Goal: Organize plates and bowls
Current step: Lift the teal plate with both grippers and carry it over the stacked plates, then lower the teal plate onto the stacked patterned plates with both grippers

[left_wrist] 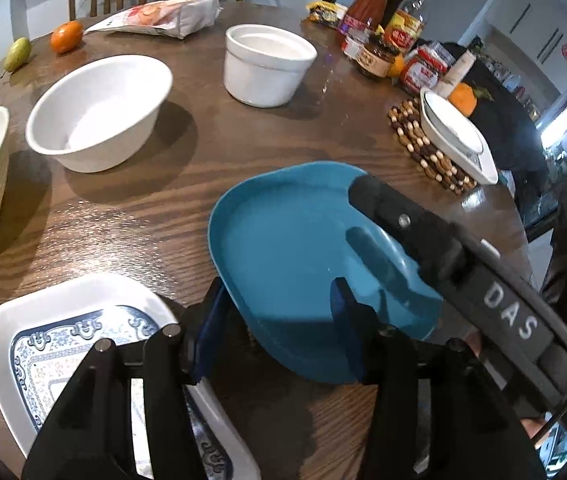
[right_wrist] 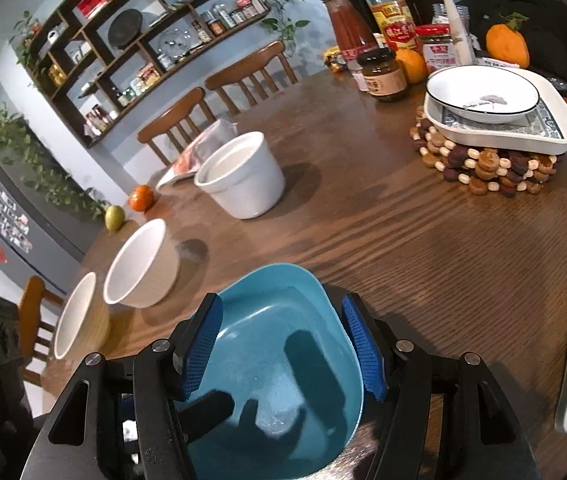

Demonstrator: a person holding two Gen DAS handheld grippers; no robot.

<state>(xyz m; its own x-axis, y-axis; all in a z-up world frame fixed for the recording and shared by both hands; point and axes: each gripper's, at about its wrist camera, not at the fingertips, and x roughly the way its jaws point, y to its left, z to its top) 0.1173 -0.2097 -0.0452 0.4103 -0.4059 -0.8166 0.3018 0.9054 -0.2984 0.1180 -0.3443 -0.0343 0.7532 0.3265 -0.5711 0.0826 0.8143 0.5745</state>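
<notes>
Down at the near edge of the wooden table [right_wrist: 403,240] sits the teal plate [left_wrist: 295,240], and both tools are on it: the right gripper [right_wrist: 283,348] straddles its rim, pads either side and (as far as I can tell) not yet pressing. The left gripper [left_wrist: 279,320] tilts steeply down, jaws spread with the plate's near edge between them. Its long axis runs away toward the beaded trivet [right_wrist: 483,168], where a stack waits.
</notes>
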